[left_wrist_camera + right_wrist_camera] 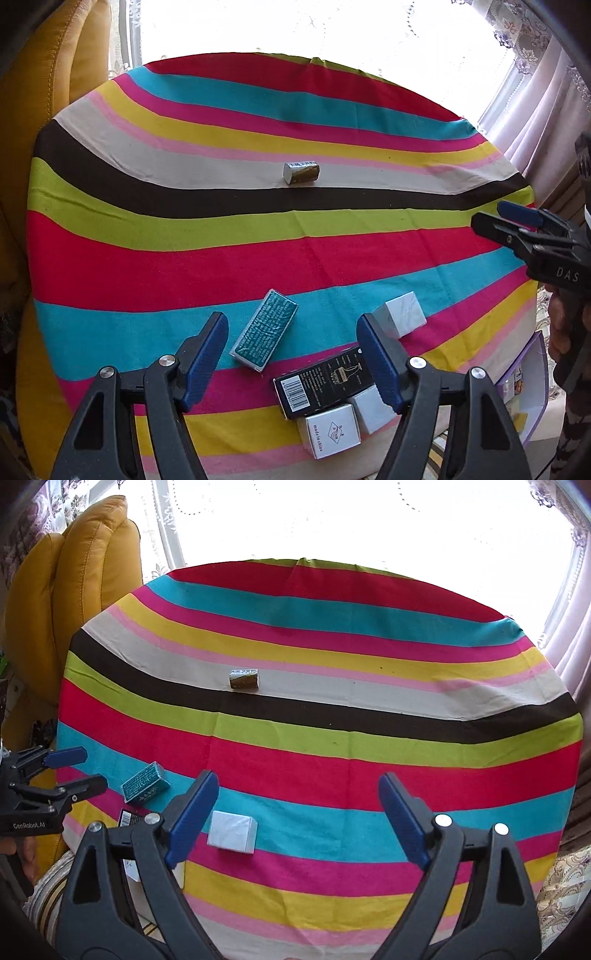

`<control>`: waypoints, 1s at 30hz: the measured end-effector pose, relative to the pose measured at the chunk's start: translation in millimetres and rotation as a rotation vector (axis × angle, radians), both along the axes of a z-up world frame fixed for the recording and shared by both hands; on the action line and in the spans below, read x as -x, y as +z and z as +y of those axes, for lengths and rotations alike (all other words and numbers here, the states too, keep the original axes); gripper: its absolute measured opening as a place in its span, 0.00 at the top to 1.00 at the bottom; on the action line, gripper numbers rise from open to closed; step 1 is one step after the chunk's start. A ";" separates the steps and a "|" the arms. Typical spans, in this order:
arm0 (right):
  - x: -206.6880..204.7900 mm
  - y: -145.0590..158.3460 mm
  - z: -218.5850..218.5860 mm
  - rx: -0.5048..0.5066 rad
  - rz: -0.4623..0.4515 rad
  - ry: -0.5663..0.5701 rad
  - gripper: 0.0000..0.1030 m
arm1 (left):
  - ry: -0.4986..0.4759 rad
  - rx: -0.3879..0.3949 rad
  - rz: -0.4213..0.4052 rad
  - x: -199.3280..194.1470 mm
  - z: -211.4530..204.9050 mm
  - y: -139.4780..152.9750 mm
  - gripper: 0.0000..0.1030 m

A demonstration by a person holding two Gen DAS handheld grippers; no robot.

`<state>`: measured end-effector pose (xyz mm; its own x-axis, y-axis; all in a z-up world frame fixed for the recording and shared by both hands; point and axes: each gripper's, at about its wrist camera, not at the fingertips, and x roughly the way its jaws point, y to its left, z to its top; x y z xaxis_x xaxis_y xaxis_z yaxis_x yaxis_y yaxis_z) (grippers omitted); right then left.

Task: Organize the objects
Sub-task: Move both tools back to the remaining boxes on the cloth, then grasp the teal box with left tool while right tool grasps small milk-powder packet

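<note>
I have both tools hovering over the desk (332, 904), which is draped in a striped cloth. My left hand-held gripper (291, 363) has its jaws apart with nothing between the pads; a teal box (264, 329) lies on the cloth beneath the gap. Just right of it sits a black box (321, 384) with a barcode, touching two white boxes (330, 430) at the near edge. Another white box (400, 315) lies a little farther in. My right hand-held gripper (299, 819) is spread wide and empty over the red and blue stripes. A small foil-wrapped block (244, 678) rests alone, well apart, mid-desk.
</note>
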<state>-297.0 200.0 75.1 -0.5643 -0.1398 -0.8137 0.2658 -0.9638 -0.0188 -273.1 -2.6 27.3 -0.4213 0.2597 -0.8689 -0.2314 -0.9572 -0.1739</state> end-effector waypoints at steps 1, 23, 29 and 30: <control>7.4 -4.8 -7.1 -0.016 0.002 0.017 0.13 | -0.017 0.004 -0.009 2.6 0.9 -6.0 0.33; 148.8 -114.4 -111.5 -0.046 -0.023 0.116 0.10 | -0.097 0.087 -0.014 17.6 4.4 -70.6 0.67; 154.4 -120.6 -119.6 -0.065 0.026 0.117 0.10 | -0.027 0.045 0.028 6.8 -10.9 -59.6 0.67; 155.8 -120.0 -118.8 -0.069 0.035 0.111 0.10 | -0.017 0.042 0.032 5.0 -13.2 -58.1 0.67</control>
<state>-452.8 81.2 -44.9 -0.5766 -0.1477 -0.8036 0.3690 -0.9246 -0.0949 -278.2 -15.8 -30.8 -0.4451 0.2311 -0.8651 -0.2530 -0.9592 -0.1260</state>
